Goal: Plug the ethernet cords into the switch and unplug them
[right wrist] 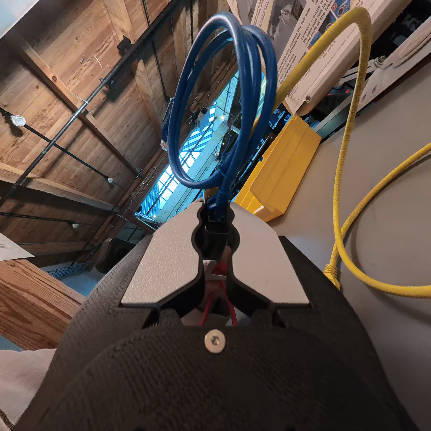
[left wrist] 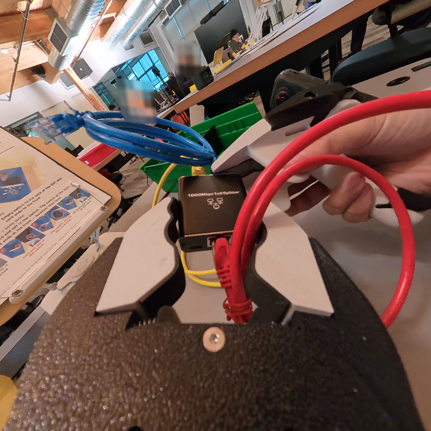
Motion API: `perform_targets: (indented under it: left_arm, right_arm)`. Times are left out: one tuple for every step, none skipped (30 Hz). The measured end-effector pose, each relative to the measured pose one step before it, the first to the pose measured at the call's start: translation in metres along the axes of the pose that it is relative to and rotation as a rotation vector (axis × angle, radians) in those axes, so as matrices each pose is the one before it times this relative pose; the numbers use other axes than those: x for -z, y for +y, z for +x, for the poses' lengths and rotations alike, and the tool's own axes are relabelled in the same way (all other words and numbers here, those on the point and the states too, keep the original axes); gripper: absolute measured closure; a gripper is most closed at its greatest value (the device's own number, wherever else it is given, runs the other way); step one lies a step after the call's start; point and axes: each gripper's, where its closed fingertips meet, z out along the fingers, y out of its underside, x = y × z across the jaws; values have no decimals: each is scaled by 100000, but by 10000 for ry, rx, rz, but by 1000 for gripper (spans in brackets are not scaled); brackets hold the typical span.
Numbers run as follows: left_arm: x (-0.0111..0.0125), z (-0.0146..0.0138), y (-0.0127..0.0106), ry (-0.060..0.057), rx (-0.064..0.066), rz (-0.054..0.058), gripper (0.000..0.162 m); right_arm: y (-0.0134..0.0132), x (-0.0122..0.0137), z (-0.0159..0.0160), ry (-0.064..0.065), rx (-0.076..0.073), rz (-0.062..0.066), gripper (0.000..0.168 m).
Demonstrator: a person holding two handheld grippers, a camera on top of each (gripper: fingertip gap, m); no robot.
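- Plainly, the left tool (left wrist: 217, 210) was clenched on the switch (left wrist: 207, 214), a small black box held off the bench (right wrist: 384, 233) at the centre of its view.
- The red cord (left wrist: 224, 263) sat plugged into the near port at 6 o'clock of the box; the yellow cord (left wrist: 198, 170) entered at 12 o'clock.
- The right tool (right wrist: 215, 207), carried by a hand (left wrist: 373, 144), was clamped on the plug end of the blue cord (left wrist: 144, 140) at that far face.
- I judged this to be seating or pulling the blue plug. Either way, the left grip should brace the box squarely while the right moves straight along the port's line, without twisting, the latch tab pressed if pulling.
- Red loops hid the left tool's 3 o'clock finger, so its contact there was unseen.
- Whether the blue plug was latched I could not tell; the tool's fingers crowded it.
- The blue cord's free plug at 10 o'clock was blurred.
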Motion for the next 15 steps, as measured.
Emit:
perform_targets:
  left_arm:
    - [-38, 12, 111, -27, -1, -51, 99]
    - [-28, 16, 95, -21, 41, -22, 99]
    - [-47, 14, 117, -21, 39, -23, 99]
    - [-41, 17, 87, -32, 11, -13, 99]
    - [-51, 23, 116, -36, -4, -48, 99]
    - [-98, 16, 149, -67, -32, -85, 99]
    - [-114, -13, 105, -108, -28, -60, 99]
    - [-137, -8, 119, -97, 20, -75, 99]
    - [-151, -31, 138, -88, 42, -80, 99]
    - [-110, -48, 37, -81, 102, -18, 99]
    - [-33, 27, -81, -5, 129, 50, 99]
    - [-22, 81, 82, 40, 35, -63, 99]
    - [-12, 55, 252, 11, -99, -137, 99]
    - [5, 21, 211, 7, -7, -52, 98]
    - [4, 18, 96, 49, 182, 39, 98]
  right_arm:
    - [33, -1, 129, 42, 4, -44, 152]
    - [39, -2, 115, 20, 56, -49, 152]
    - [39, -3, 127, 56, 89, -50, 153]
    - [28, 15, 62, 28, 189, -45, 153]
    - [46, 28, 89, 38, 254, -77, 153]
    - [4, 24, 111, 30, 190, -54, 152]
    - [-73, 13, 50, -33, 154, -1, 152]
    - [-63, 25, 136, -4, 229, -50, 152]
    - [-78, -10, 120, -1, 346, -62, 152]
    - [-132, -40, 0, -9, 310, 49, 152]
    - [-81, 64, -132, -15, 353, 153, 152]
    - [43, 100, 2, 99, 360, 155, 152]
    - [152, 39, 91, 73, 281, -28, 152]
    - [162, -13, 135, 23, 181, -187, 152]
    - [53, -20, 63, 28, 175, -200, 152]
